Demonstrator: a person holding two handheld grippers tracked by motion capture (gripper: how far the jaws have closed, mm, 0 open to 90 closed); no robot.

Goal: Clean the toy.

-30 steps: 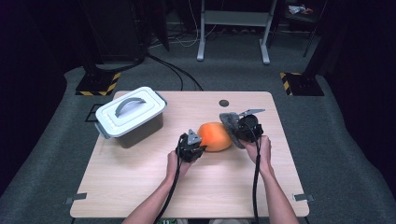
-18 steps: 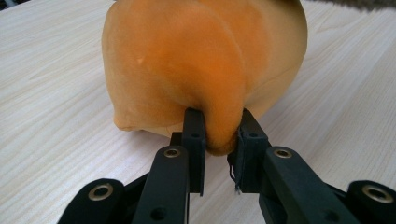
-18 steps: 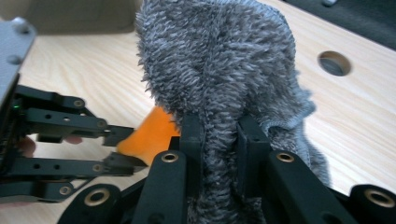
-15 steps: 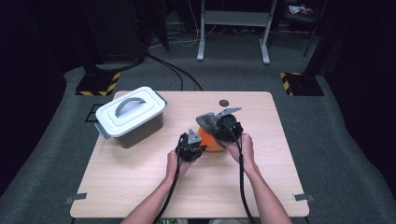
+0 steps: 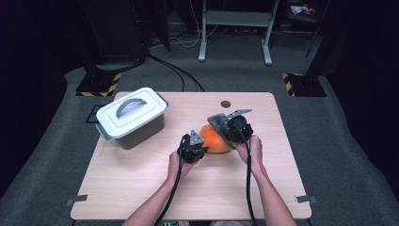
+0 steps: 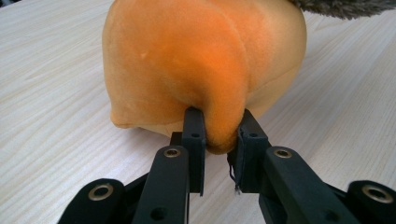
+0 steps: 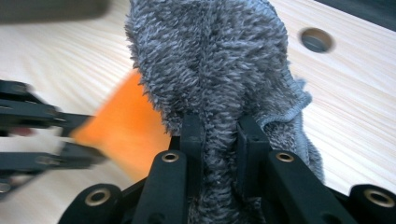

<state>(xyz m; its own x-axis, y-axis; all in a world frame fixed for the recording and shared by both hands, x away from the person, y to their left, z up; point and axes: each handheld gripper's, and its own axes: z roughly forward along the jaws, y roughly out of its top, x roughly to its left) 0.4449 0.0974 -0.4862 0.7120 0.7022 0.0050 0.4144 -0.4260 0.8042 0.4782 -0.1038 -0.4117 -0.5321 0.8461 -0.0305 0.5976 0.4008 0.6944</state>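
We have the orange plush toy lying on the wooden table, right of centre, well apart from the lidded grey box at the far left. The left gripper is clamped on a fold of the toy's fabric at its near side; in the left gripper view the fabric bulges between the two pads and the toy rests on the board. The right gripper is closed tight on a grey fluffy cloth, which it holds against the top of the toy; in the right gripper view the cloth rises straight out of the pinched jaws, with orange showing beside it. We judge the step in hand to be wiping the toy while the left gripper pins it. The next move likely calls for a stroke of the cloth across the surface, light enough that the pinch does not slip and the toy does not roll.
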